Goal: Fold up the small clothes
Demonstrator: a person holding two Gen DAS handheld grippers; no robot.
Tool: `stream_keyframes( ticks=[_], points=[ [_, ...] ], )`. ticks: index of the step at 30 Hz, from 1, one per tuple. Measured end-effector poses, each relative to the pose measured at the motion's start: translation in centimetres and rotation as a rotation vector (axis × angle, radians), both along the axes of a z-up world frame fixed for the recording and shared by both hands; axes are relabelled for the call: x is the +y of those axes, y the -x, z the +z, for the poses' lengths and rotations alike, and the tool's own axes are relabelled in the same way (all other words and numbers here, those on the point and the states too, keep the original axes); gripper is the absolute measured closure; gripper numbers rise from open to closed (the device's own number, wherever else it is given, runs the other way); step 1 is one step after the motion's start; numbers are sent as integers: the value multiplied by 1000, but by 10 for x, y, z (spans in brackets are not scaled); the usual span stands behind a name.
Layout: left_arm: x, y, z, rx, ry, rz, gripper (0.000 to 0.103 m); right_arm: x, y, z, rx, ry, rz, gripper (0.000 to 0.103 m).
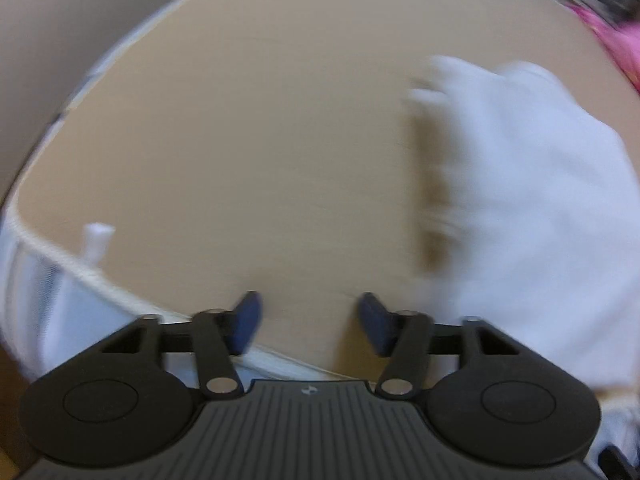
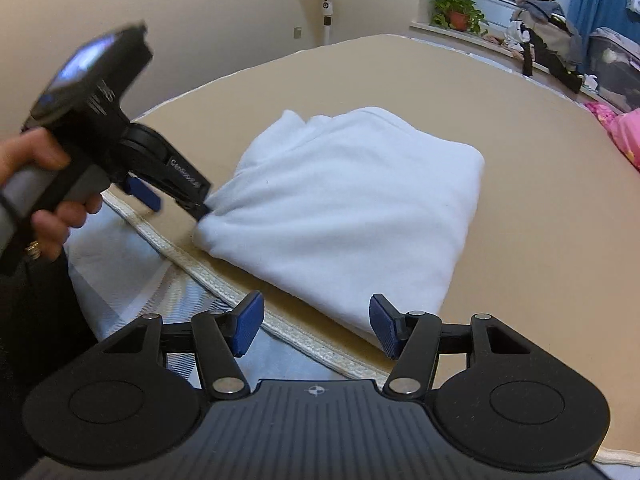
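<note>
The white garment lies on the tan bed already folded into a thick, roughly square pad, its edges doubled over. I judge the folding of this piece largely done; what remains appears to be squaring the near-left corner and perhaps a final tuck. Whether other clothes wait I cannot say, though a pink cloth lies at the far right edge.

My right gripper has its fingers spread part-way with nothing between them. The garment's near corner lies just ahead of my right-hand fingertip, close to it but not gripped.

My left gripper, seen from the right wrist, points at the garment's near-left corner; one tip meets or nearly meets the fabric there, the other blue pad stands clear to the side. From its own camera the left fingers are part-way spread over bare bed, nothing pinched, with the garment off to their right, blurred.

Materials: the garment is a soft, matte, fleecy knit, thick enough to hold rounded fold edges and shallow creases. It should slump if lifted by one corner. The bed surface is smooth, flat and taut, bordered by a cream woven piping beneath my right fingers. The pads are ribbed blue rubber on black links.
</note>
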State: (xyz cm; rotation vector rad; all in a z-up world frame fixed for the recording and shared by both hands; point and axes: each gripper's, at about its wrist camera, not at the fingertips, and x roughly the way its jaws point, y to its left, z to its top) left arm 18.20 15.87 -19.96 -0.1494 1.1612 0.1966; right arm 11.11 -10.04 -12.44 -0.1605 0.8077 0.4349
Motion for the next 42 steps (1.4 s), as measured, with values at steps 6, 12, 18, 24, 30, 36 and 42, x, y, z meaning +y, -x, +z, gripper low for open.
stream_keyframes(
  ticks=[6, 12, 18, 24, 30, 36, 42],
  points=[
    [19, 10, 19, -31, 106, 45, 30, -10, -16, -4, 6, 0, -50, 43],
    [-9, 27, 42, -90, 224, -68, 14, -12, -46, -29, 98, 34, -111, 43],
    [-27, 9, 17, 45, -215, -44, 11, -15, -39, -23, 126, 48, -113, 42],
    [-7, 45, 57, -18, -64, 32, 9, -34, -4, 20, 22, 33, -95, 32],
    [-36, 80, 94, -65, -24, -1, 9, -42, 22, 49, -64, 18, -147, 22],
    [-60, 107, 114, -101, -17, -25, 4, -49, 44, 64, -93, -7, -154, 19],
    [-77, 119, 124, -136, -62, -52, 1, -55, 54, 65, -110, -6, -169, 17]
  ],
)
